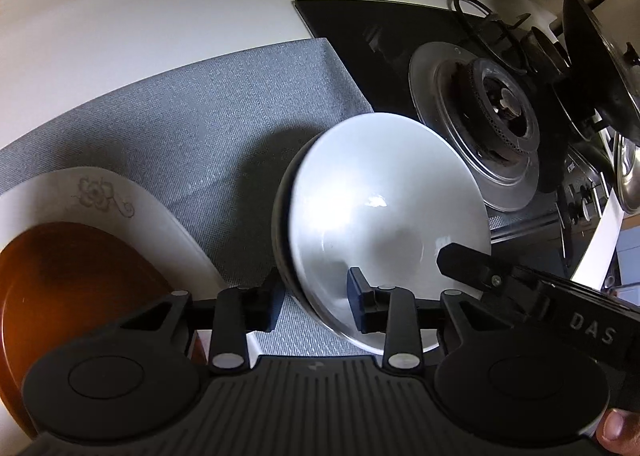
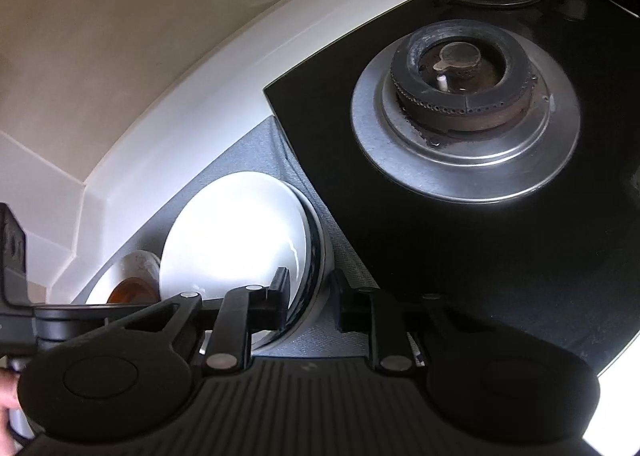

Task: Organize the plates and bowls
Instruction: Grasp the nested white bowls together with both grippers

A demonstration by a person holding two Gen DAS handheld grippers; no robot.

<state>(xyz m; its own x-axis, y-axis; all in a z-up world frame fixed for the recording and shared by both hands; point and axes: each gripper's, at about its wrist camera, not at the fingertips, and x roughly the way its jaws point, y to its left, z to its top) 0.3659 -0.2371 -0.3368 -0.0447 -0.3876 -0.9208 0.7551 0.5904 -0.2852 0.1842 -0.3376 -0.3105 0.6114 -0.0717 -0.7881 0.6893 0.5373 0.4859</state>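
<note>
My left gripper [image 1: 314,302] and right gripper [image 2: 310,296] each clamp one white bowl's [image 1: 384,212] rim; one brown plate [image 1: 60,296] sits lower left.

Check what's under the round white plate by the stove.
Under the round white plate a dark-rimmed dish shows only as an edge; its inside is covered. Both sit on the grey woven mat.
</note>
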